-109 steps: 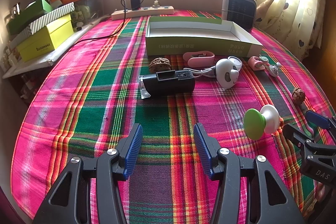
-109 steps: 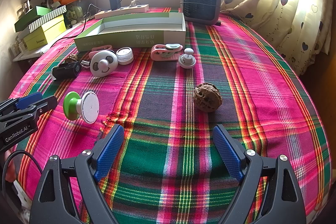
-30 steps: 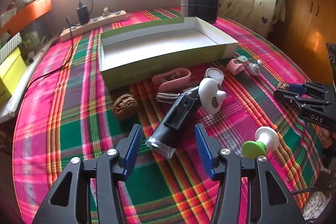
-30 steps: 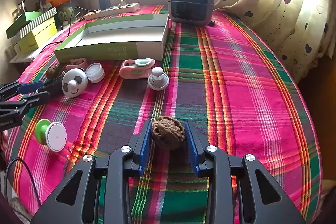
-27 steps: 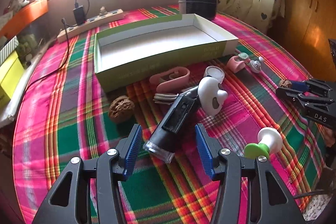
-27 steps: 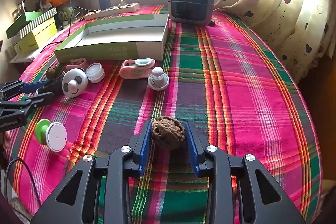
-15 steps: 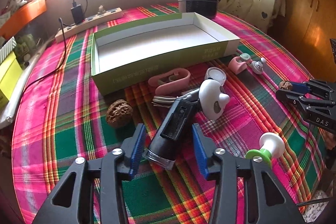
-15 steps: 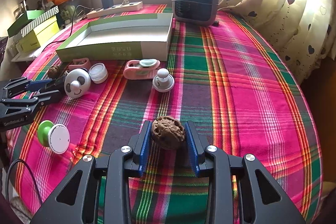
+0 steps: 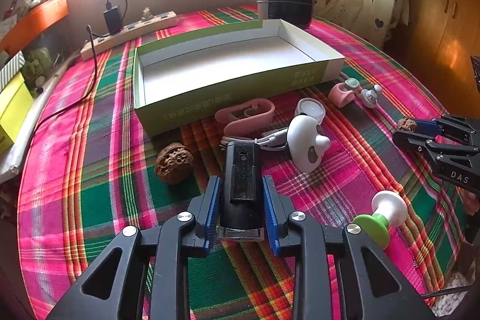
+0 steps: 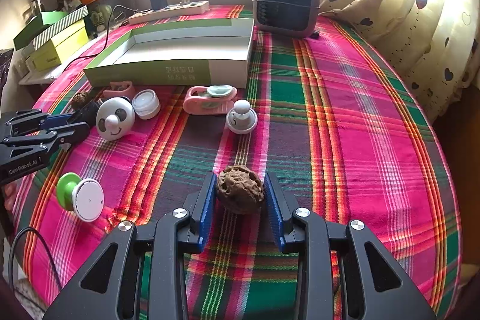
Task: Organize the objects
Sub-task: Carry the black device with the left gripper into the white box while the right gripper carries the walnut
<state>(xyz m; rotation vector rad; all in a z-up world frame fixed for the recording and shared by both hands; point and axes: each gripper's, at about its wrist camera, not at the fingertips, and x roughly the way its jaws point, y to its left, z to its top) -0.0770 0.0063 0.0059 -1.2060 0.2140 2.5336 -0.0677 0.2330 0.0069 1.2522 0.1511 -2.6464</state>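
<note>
Here my left gripper (image 9: 241, 209) has its jaws closing around the black device (image 9: 241, 185), which lies between the blue pads (image 9: 212, 209) on the plaid worktop (image 9: 99, 170), its clear end toward me; the pads sit right at its sides, though I cannot tell whether they press yet. Just left of it lies a walnut (image 9: 173, 162). Beyond it, a white cable (image 9: 270, 137) runs to the panda toy (image 9: 306, 147), with a pink clip (image 9: 246, 117) and a small white jar (image 9: 310, 110) behind. The open green tray (image 9: 186, 107) sits farther back, and at its far right corner stands the heater (image 9: 285, 2). A power strip (image 9: 129, 33) lies far left. Near right, a green-and-white knob (image 9: 381, 218) rests on the cloth.

My right gripper (image 10: 241, 209) is clenched on a second walnut (image 10: 240, 192), both pads touching its sides, low over the worktop. From that side, a pink holder (image 10: 210, 102) and a white knob (image 10: 241, 117) lie in front of the tray (image 10: 150, 71), right of the panda toy (image 10: 115, 117) and jar (image 10: 146, 102). The green knob (image 10: 79, 195) lies near left, and my left gripper (image 10: 64, 122) shows at the left edge, by the toy.
</note>
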